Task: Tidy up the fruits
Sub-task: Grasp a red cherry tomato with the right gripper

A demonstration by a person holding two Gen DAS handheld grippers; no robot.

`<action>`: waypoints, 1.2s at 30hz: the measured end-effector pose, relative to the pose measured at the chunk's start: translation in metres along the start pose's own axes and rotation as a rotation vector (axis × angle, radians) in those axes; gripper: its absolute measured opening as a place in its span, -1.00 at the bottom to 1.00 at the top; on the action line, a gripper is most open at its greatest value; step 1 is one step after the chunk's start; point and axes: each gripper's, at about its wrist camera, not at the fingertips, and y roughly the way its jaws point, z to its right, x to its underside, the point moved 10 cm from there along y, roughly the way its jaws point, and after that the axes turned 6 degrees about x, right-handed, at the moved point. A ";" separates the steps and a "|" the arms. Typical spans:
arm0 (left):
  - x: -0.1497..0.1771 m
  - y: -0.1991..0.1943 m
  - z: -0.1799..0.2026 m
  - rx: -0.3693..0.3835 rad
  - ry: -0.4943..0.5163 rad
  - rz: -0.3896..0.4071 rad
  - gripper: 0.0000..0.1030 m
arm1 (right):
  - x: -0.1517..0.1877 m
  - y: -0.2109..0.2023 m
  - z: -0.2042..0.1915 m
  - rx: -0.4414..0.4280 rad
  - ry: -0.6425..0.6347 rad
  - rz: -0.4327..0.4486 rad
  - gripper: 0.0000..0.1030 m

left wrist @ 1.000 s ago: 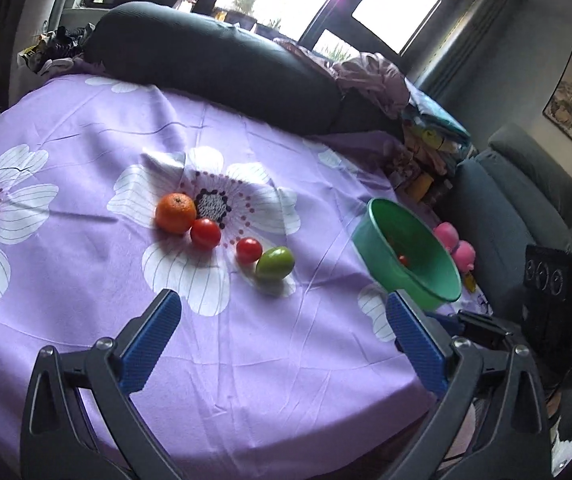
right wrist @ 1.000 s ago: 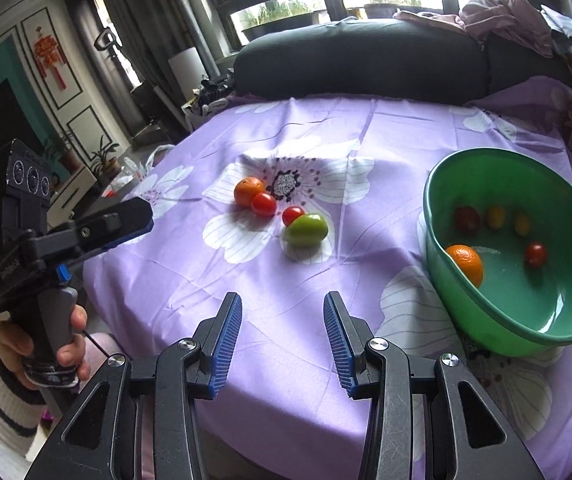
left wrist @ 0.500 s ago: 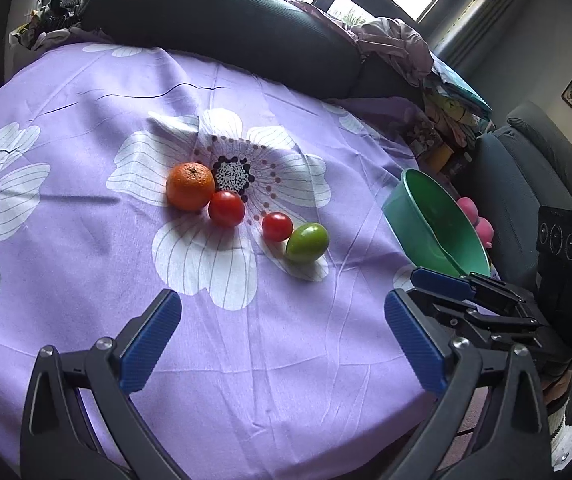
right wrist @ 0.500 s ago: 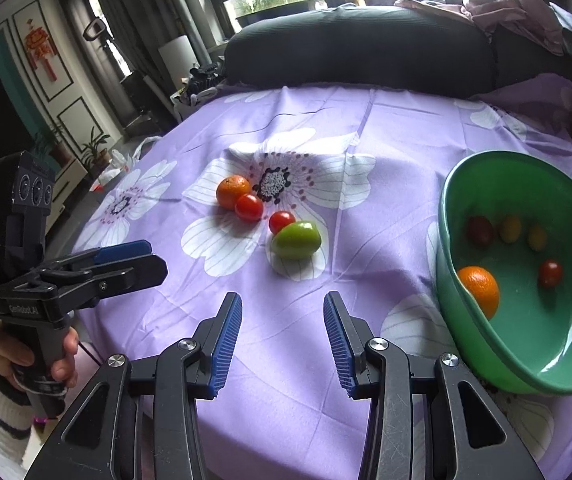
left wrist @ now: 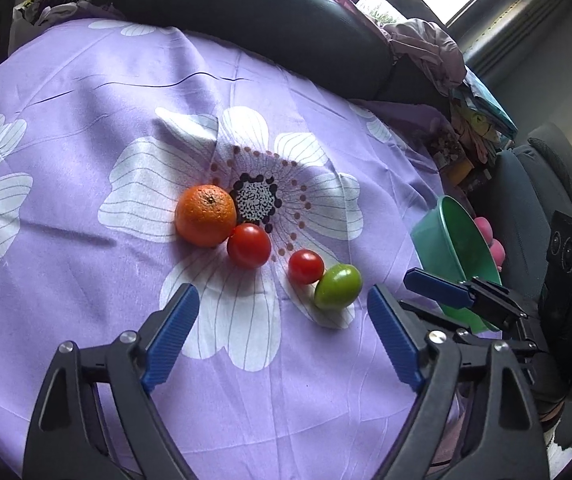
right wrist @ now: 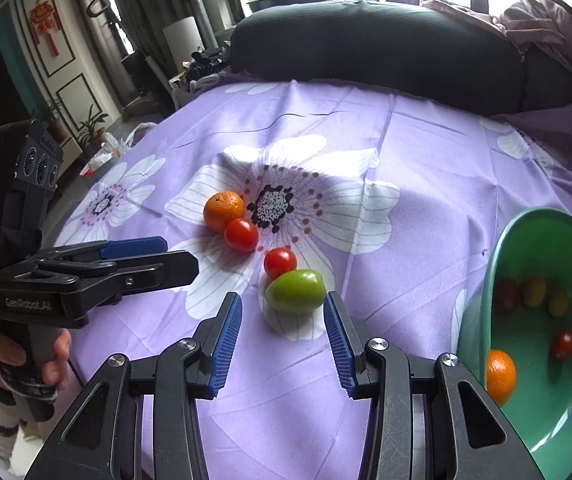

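Note:
An orange [left wrist: 205, 221], a larger red tomato [left wrist: 249, 245], a small red tomato [left wrist: 306, 266] and a green fruit [left wrist: 338, 286] lie in a row on the purple flowered cloth [left wrist: 85, 160]. My left gripper [left wrist: 281, 332] is open and empty, just short of the row. My right gripper [right wrist: 282, 330] is open, its blue pads either side of the green fruit [right wrist: 295, 292] without touching it. The green bowl [right wrist: 486, 300] at right holds an orange [right wrist: 501, 376] and several small fruits.
A dark sofa cushion [right wrist: 366, 48] lies behind the table with clothes [right wrist: 542, 36] heaped on it. The table's near edge is just below both grippers. The left gripper [right wrist: 85, 276] and the hand holding it show at left in the right wrist view.
Both grippers have moved forward toward the fruit row. The right gripper's jaws have opened wider and now flank the green fruit. The fruits have not moved.

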 end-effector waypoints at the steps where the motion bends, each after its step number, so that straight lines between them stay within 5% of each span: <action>1: -0.002 0.001 -0.001 0.002 -0.006 0.002 0.62 | -0.003 0.003 -0.001 0.002 -0.014 0.000 -0.17; 14: -0.015 0.020 -0.008 -0.042 -0.002 -0.007 0.51 | -0.013 0.059 -0.013 0.040 -0.186 -0.112 -0.16; 17: -0.015 0.026 -0.007 -0.024 -0.003 -0.028 0.18 | -0.012 0.065 -0.017 0.025 -0.230 -0.140 -0.16; 20: -0.012 0.035 -0.012 -0.040 -0.008 -0.052 0.17 | -0.010 0.069 -0.024 0.018 -0.309 -0.166 -0.16; 30: -0.017 0.043 -0.017 -0.051 -0.038 -0.042 0.13 | -0.006 0.089 -0.030 0.008 -0.368 -0.217 -0.43; 34: -0.018 0.046 -0.019 -0.051 -0.041 -0.049 -0.39 | -0.008 0.090 -0.031 0.004 -0.367 -0.208 -0.46; 36: -0.018 0.047 -0.021 -0.039 -0.056 -0.053 -0.43 | -0.008 0.089 -0.031 0.006 -0.365 -0.199 -0.46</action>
